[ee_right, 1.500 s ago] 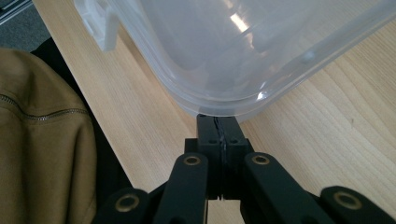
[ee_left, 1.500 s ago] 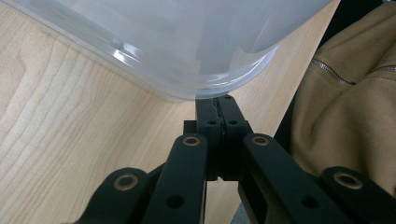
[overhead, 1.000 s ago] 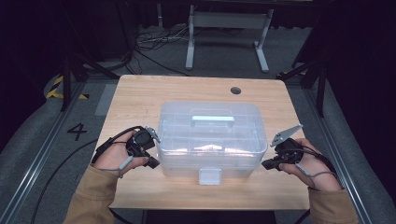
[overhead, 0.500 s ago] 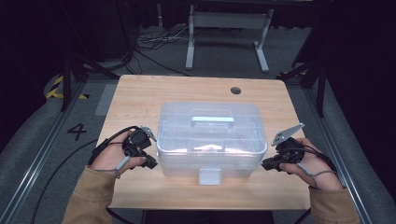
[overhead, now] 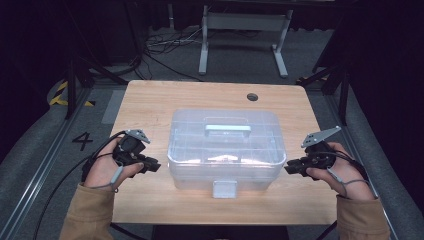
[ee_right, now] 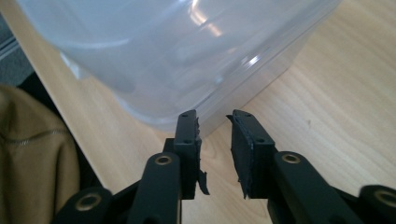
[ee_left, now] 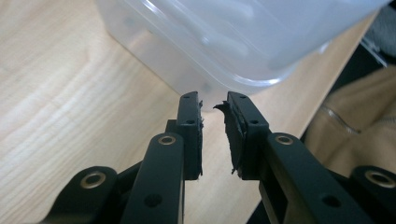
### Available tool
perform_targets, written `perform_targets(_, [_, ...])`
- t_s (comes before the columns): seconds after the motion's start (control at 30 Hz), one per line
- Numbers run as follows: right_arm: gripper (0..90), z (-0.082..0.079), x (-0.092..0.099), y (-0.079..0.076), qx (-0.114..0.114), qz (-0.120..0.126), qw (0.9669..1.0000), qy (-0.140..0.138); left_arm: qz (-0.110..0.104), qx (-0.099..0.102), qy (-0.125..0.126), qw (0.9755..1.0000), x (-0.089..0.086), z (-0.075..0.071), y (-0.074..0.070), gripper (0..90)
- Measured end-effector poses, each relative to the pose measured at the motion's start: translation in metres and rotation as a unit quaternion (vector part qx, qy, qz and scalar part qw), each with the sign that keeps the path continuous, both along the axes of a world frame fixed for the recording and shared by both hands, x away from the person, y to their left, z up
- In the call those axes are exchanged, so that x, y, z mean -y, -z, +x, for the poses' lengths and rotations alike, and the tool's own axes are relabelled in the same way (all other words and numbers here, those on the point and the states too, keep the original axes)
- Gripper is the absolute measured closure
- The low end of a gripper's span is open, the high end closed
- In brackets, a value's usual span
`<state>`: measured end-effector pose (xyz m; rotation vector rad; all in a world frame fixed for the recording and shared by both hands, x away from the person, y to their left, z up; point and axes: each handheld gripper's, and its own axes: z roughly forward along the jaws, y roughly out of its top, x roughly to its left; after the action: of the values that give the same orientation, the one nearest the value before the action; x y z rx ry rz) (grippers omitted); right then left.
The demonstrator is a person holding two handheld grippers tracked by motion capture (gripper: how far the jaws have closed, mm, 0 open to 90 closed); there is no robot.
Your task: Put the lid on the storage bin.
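A clear plastic box [overhead: 226, 150] with a closed lid, a pale top handle [overhead: 227, 128] and a front latch [overhead: 224, 189] stands in the middle of the wooden table [overhead: 150, 100]. My left gripper [overhead: 154, 165] is low at the box's left side, a short gap away. In the left gripper view the box's corner [ee_left: 224, 42] is just beyond the left gripper [ee_left: 214, 106], whose jaws stand a little apart with nothing between them. My right gripper [overhead: 289, 169] is near the box's right side. The right gripper [ee_right: 214, 122] is open and empty, facing the box wall [ee_right: 177, 56].
A round cable hole [overhead: 252, 97] lies near the table's far edge. A metal stand [overhead: 244, 30] and cables are on the floor behind. Tan sleeves [overhead: 90, 215] come in at the near edge. Bare tabletop lies left and right of the box.
My left gripper has drawn back slightly from the box's left side. The right gripper has hardly moved. The box stays where it was.
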<state>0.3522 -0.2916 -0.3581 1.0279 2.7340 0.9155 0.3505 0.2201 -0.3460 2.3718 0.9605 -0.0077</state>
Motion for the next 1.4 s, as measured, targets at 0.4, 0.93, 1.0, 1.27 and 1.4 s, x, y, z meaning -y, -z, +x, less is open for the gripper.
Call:
perform_targets(0.4, [53.9,0.014,0.017,-0.001,0.069,0.049,0.9944,0.063,-0.027,0.066,-0.083,0.994,-0.024,0.003,0.004,68.5])
perform_targets(0.93, [39.2,0.035,0.04,0.019,0.142,0.066,0.9815,0.111,-0.053,0.142,-0.152,0.9767,-0.051,0.017,0.028,54.7])
perform_targets(1.0, [38.9,0.036,0.043,0.021,0.144,0.063,0.9808,0.116,-0.057,0.146,-0.158,0.9749,-0.052,0.02,0.031,53.4])
perform_targets(1.27, [35.8,0.046,0.062,0.047,0.137,0.04,0.9784,0.15,-0.054,0.178,-0.182,0.9655,-0.061,0.035,0.049,39.4])
perform_targets(1.4, [35.4,0.051,0.068,0.06,0.133,0.032,0.9766,0.166,-0.049,0.166,-0.197,0.9651,-0.067,0.039,0.059,36.5])
